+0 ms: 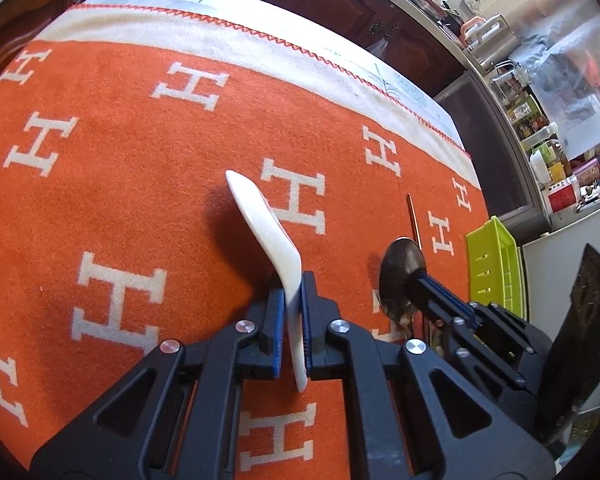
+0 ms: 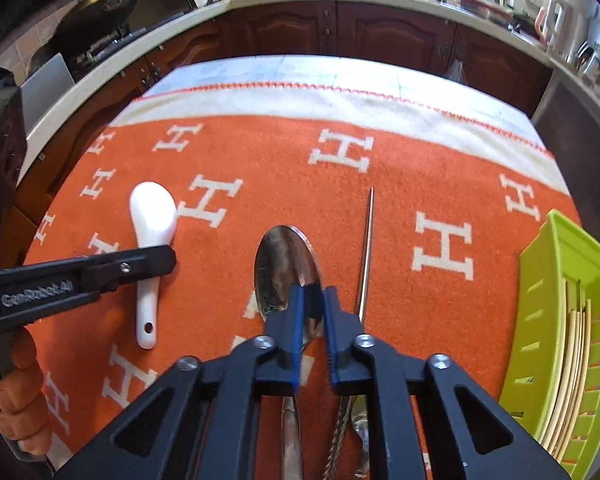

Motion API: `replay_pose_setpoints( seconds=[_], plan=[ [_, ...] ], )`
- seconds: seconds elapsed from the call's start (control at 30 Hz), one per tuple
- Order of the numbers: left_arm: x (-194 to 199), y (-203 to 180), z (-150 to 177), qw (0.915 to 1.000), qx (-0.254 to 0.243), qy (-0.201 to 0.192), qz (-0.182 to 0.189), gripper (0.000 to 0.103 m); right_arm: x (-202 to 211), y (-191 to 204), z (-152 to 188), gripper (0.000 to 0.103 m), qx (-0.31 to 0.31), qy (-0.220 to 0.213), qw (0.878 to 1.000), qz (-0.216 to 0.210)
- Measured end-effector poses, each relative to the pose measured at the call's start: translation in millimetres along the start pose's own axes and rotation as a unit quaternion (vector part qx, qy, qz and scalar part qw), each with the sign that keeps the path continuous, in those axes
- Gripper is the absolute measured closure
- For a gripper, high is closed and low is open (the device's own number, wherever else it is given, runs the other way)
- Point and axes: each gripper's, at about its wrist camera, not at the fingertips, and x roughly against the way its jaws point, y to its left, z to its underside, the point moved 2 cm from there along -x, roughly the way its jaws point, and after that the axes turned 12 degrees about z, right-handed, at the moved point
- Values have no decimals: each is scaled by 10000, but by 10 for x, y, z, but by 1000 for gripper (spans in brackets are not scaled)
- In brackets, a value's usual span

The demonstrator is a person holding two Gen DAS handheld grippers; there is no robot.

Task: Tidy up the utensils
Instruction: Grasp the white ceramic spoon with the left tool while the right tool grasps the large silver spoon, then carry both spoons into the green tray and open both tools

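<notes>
Item, left: our left gripper (image 1: 293, 304), fingers pinching the white ceramic spoon (image 2: 153, 236) at its handle, the bowl just off the cloth.

Item, centre: our right gripper (image 2: 312, 312), fingers pressed onto the metal spoon (image 2: 286, 268) at its neck; a thin metal skewer (image 2: 366, 248) lies just beside.

Item, right: green basket (image 2: 540, 300), sticks inside. We judge both pick-ups made; carrying to the basket comes next.

Surface: table under orange lettered cloth (image 1: 120, 160); dark kitchen cabinets (image 2: 380, 28) beyond.

Right tool (image 2: 311, 304) clamped on metal spoon (image 2: 286, 268)
</notes>
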Motion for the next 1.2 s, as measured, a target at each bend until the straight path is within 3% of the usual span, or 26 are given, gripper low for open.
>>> replay_pose_setpoints(
  seconds=[0.37, 0.73, 0.93, 1.2],
  plan=[
    [125, -174, 164, 9987, -450, 61, -228, 98, 266, -315, 237, 102, -777, -40, 9950, -621],
    [678, -885, 522, 9885, -1506, 25, 165, 98, 1263, -951, 577, 102, -1676, -947, 9769, -932],
    [848, -1485, 754, 9772, -2095, 15, 350, 98, 1959, -1377, 794, 102, -2153, -1488, 9618, -808],
    [759, -2292, 1148, 9585, -2747, 383, 659, 98, 2647, -2077, 1265, 102, -2754, -1724, 9457, -29]
  ],
)
